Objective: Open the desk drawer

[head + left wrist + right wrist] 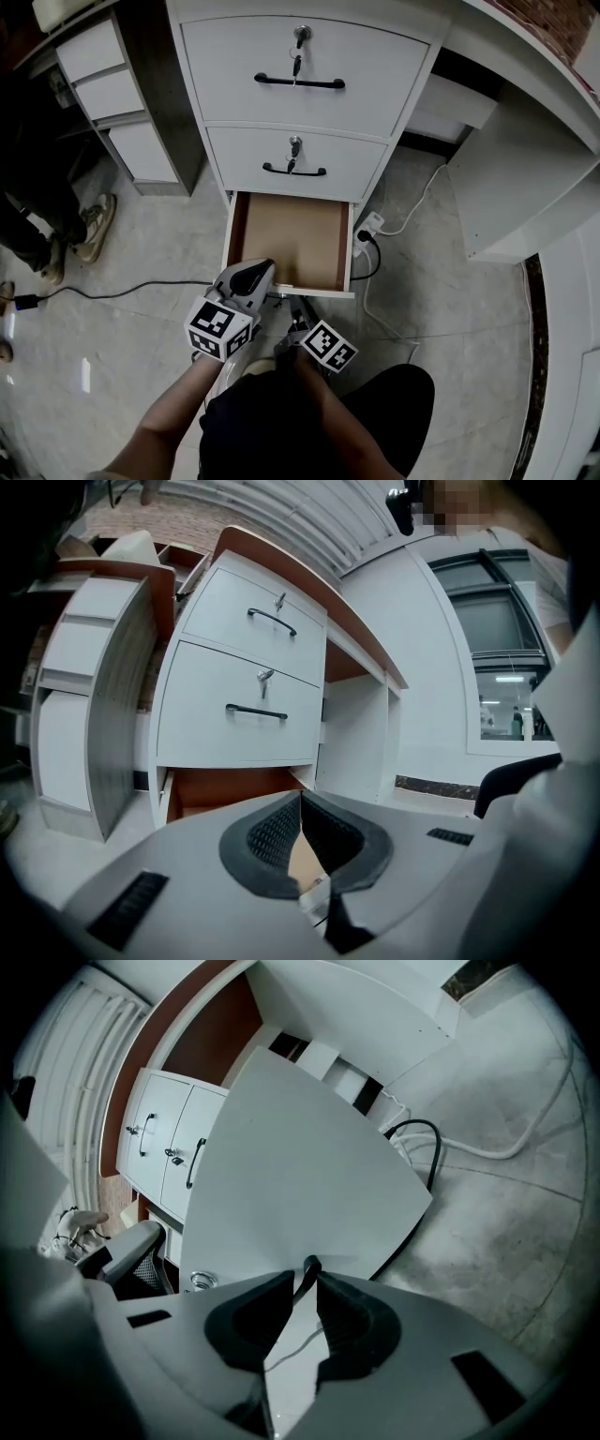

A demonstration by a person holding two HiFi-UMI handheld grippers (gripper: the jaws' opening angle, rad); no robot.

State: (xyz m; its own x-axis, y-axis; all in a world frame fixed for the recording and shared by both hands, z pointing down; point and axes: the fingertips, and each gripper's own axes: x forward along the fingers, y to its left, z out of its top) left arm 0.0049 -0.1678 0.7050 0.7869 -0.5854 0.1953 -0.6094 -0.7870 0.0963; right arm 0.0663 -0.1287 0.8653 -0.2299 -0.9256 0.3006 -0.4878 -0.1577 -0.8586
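Note:
The bottom drawer (291, 234) of a white three-drawer unit stands pulled out, its brown inside bare. In the left gripper view the drawer (234, 789) shows just past the jaws. My left gripper (262, 268) hovers over the drawer's front left corner, and its jaws (301, 797) meet at the tips with nothing between them. My right gripper (296, 307) sits low at the drawer's white front panel (300, 1176), rolled to one side. The thin black handle (307, 1267) stands between its tips (307, 1281), with a gap beside it.
The two upper drawers (309, 56) (295, 150) are closed, each with a black handle and a key. A power strip (369, 229) with white and black cables lies on the floor at the right. Another drawer unit (112, 94) and a person's shoe (94, 225) are at the left.

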